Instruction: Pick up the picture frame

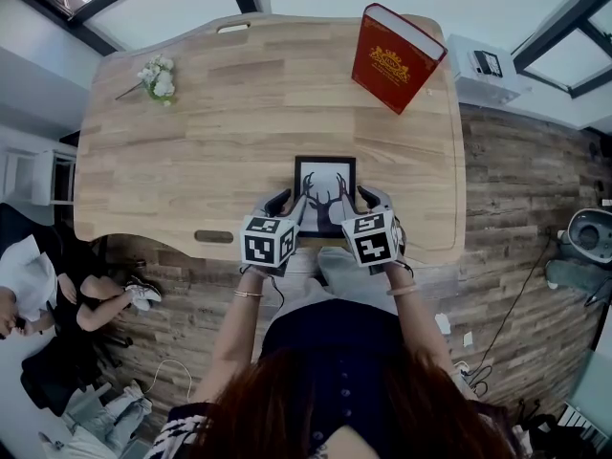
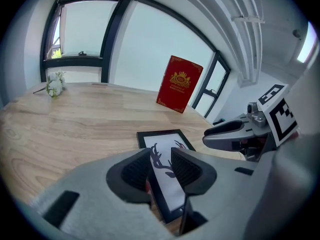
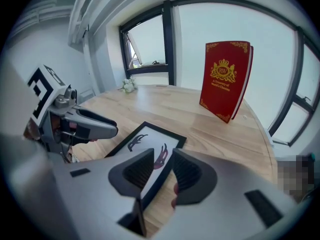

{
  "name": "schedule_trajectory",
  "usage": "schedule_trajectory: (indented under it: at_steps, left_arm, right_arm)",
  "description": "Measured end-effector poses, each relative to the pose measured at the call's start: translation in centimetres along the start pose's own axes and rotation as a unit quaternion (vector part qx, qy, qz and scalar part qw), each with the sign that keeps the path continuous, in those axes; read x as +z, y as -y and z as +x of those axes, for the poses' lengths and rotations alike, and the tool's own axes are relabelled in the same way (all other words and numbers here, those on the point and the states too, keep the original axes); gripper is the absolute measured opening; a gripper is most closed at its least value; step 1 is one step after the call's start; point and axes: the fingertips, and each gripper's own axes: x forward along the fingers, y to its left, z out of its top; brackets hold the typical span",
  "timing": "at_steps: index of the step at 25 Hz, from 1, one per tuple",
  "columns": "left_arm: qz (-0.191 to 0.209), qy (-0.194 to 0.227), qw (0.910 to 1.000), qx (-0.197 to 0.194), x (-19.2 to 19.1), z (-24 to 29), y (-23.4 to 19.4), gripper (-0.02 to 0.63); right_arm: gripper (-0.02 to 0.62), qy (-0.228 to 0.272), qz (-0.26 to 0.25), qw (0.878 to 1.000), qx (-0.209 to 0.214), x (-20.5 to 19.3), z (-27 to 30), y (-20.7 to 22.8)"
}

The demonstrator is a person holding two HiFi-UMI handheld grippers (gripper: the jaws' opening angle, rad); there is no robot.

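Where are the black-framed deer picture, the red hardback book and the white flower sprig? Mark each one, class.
Black-framed deer picture (image 1: 325, 178): head view, white print between the antlers.
Red hardback book (image 1: 396, 57): head view, front cover's gold crest.
White flower sprig (image 1: 160, 77): head view, the blossoms.

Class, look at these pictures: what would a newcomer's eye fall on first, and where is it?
The red book stands at the far right corner of the table. A black frame with an antler print lies flat by the near edge, with the left gripper and right gripper open over its two sides.
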Motion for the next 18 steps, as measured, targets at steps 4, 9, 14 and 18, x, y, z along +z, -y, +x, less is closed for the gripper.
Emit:
schedule_trajectory:
  at_steps: [4,9,14,18]
  left_arm:
    - [-0.005,-0.014,0.9999,0.003,-1.1,0.5,-0.4,0.132]
    - [-0.009,-0.028,0.9996,0.004,-1.7,1.2,-0.7,0.132]
    - [-0.012,-0.037,0.9992,0.004,-2.1,1.8,-1.1,0.132]
    - [-0.013,-0.050,0.9986,0.002,-2.6,2.2,-1.3,0.139]
  right_arm:
    - [0.121,-0.010,0.006,1.000,0.002,-0.7,0.7,0.1]
    - [0.127,-0.022,0.013,1.000,0.004,-1.4,1.6,0.2]
    - [0.127,-0.034,0.019,0.999,0.006,-2.1,2.5,0.3]
    - [0.129,-0.038,0.034,0.999,0.005,-2.5,2.9,0.5]
